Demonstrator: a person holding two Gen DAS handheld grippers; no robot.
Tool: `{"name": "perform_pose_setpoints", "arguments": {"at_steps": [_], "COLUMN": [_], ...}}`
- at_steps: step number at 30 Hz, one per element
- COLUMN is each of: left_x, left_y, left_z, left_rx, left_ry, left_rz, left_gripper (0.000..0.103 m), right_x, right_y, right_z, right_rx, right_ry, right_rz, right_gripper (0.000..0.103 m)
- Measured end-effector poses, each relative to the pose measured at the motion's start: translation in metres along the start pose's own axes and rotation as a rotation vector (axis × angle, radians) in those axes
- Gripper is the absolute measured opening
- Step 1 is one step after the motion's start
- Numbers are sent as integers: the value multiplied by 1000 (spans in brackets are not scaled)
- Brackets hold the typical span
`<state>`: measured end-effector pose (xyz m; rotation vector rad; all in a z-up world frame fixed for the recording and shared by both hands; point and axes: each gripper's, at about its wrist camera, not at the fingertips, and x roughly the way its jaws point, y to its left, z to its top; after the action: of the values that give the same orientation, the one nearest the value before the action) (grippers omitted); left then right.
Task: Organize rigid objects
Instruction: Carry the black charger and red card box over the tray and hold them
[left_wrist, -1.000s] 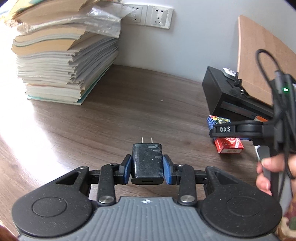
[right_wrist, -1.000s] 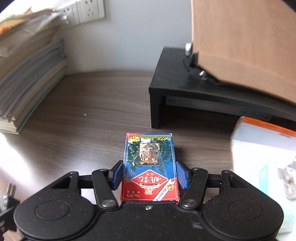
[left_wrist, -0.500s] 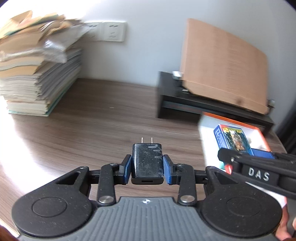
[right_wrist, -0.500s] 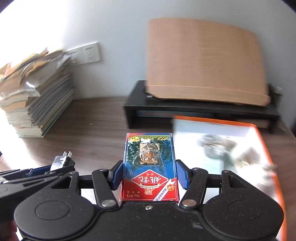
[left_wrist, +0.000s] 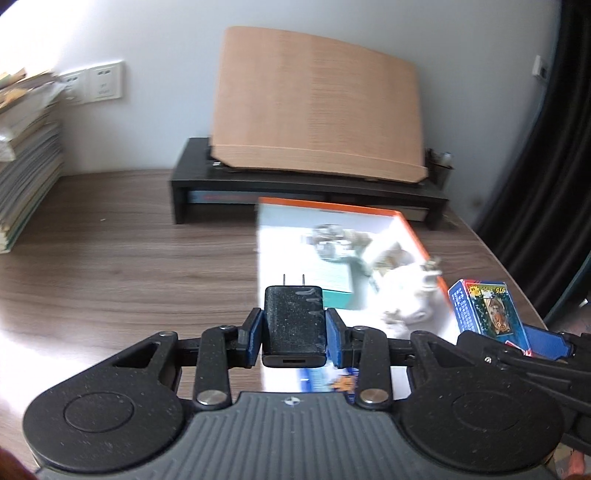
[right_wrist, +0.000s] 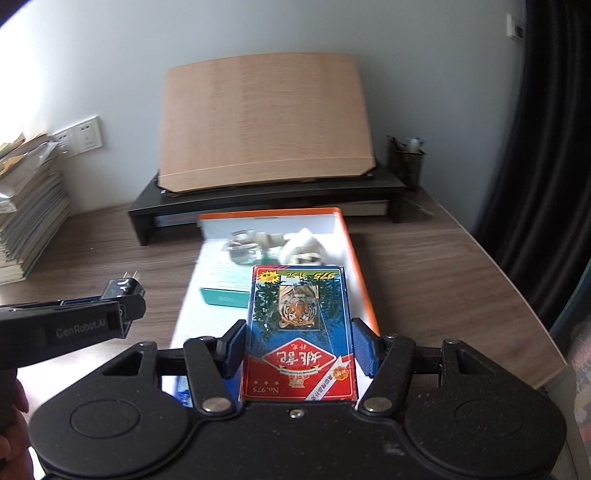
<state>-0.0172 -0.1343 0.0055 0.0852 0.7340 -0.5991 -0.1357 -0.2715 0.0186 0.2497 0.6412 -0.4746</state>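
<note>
The left gripper (left_wrist: 294, 332) clamps a black charger (left_wrist: 294, 326) between its blue pads, jaws closed on the charger's sides, the two prongs pointing forward and away. In the right wrist view the same charger (right_wrist: 123, 288) shows at the left, held above the table beside the box's left edge, with part of a hand (right_wrist: 13, 424) behind it at the frame's edge.

The right gripper (right_wrist: 299, 345) grips a pack of cards (right_wrist: 299, 332), jaws shut on the pack's long sides. The pack lies flat between the pads, its tiger picture facing up and its red end nearest the camera. From the left wrist view the pack (left_wrist: 487, 308) sits at the right, over the box's right-hand corner.

Below and ahead of both grippers lies an open box (right_wrist: 360, 280) with an orange rim and white inside, on the brown wooden table (left_wrist: 129, 258). Inside it are a teal carton (right_wrist: 225, 286), a clear lump and some white items further back; these are too blurred to name. The cards hang over the box's near right part; the charger hangs at its left edge.

Behind the box stands a black shelf (right_wrist: 266, 194) with a wooden board (right_wrist: 264, 122) leaning on it against the wall. A dark pen cup (right_wrist: 404, 162) stands at the shelf's right end. To the left a stack of papers (right_wrist: 26, 218) rises from the table, with wall sockets (right_wrist: 79, 136) behind it. A black curtain (right_wrist: 550, 147) hangs at the far right.
</note>
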Motion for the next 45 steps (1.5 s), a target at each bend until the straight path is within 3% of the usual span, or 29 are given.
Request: {"name": "perform_pose_setpoints", "arguments": {"at_steps": [12,45], "left_x": [-1,-1], "left_y": [-37,-46], "left_z": [0,7], "left_rx": [29,28], "left_ry": [-10,-28], "left_rz": [-31,-11], "left_gripper": [36,36], "right_x": [-12,-17], "right_y": [-28,-35], "right_z": [-9,-2], "right_rx": [25,7], "right_ry": [-8,-48], "right_rz": [-1,23], "right_gripper": [71,72]}}
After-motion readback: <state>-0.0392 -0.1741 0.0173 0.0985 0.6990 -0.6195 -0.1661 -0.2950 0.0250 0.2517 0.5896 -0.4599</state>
